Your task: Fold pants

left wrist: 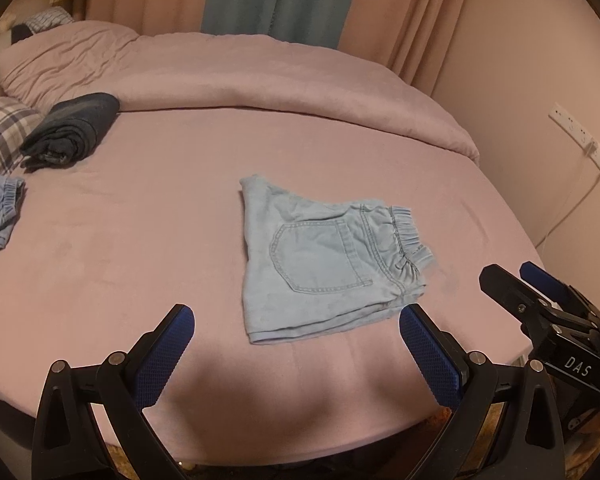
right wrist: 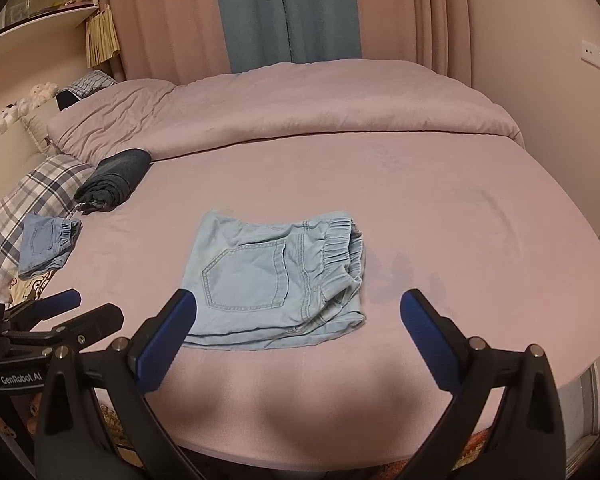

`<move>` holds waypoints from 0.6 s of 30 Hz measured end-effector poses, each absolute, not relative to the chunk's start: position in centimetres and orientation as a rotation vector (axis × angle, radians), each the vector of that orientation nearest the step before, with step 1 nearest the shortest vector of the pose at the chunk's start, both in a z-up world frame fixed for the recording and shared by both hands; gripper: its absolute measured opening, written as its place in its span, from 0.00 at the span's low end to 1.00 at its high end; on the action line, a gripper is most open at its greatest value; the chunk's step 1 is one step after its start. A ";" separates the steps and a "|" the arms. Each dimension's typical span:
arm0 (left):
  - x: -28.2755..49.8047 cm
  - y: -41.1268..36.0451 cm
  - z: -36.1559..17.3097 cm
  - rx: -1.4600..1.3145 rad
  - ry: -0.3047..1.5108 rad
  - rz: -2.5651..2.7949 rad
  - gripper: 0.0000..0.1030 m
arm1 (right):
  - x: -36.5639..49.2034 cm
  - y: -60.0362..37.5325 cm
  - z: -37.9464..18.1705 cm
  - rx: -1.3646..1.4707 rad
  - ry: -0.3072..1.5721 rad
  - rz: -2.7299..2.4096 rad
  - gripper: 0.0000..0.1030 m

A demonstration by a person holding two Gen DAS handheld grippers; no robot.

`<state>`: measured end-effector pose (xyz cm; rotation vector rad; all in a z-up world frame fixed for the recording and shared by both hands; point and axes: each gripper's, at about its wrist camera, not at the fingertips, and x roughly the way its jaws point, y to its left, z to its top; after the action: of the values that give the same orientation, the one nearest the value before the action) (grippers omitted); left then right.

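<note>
Pale-blue denim pants [right wrist: 272,276] on pink sheet [right wrist: 440,200]; grey-blue plaid pillow [right wrist: 40,188]; blue-padded black tools.

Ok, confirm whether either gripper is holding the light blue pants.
No: the light blue pants lie folded on the bed, with both grippers open and clear of them.

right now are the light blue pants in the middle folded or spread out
Folded. The light blue pants lie as a compact stack on the bed, layered edges showing along the near side, elastic waistband doubled at the right, back pocket up.
</note>
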<state>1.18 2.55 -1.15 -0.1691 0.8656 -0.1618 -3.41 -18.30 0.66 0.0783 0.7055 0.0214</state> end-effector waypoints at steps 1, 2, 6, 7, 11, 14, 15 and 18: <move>1.1 2.4 -1.1 -0.164 0.864 -0.158 0.99 | -3.4 -18.5 0.6 0.081 0.706 0.022 1.00; 1.0 2.3 -1.1 -0.156 0.861 -0.154 0.99 | -3.4 -18.5 0.6 0.082 0.706 0.023 1.00; 0.8 2.0 -1.0 -0.117 0.856 -0.139 0.99 | -3.5 -18.3 0.7 0.083 0.706 0.022 1.00; 0.7 1.8 -1.0 -0.115 0.858 -0.140 0.99 | -3.5 -18.2 0.7 0.082 0.706 0.021 1.00; 0.7 1.6 -1.0 -0.114 0.863 -0.144 0.99 | -3.6 -17.5 0.6 0.080 0.708 0.017 1.00; 0.6 1.5 -1.1 -0.112 0.864 -0.145 0.99 | -3.7 -17.1 0.5 0.077 0.709 0.014 1.00; 0.6 1.4 -1.1 -0.115 0.865 -0.145 0.99 | -3.7 -17.0 0.5 0.077 0.711 0.014 1.00; 0.5 1.5 -1.1 -0.118 0.868 -0.144 0.99 | -3.7 -16.8 0.4 0.076 0.714 0.010 1.00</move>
<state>0.53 1.48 -1.12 -0.1183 0.8679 -0.1438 -3.66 -16.77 0.42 0.0760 0.7138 0.0102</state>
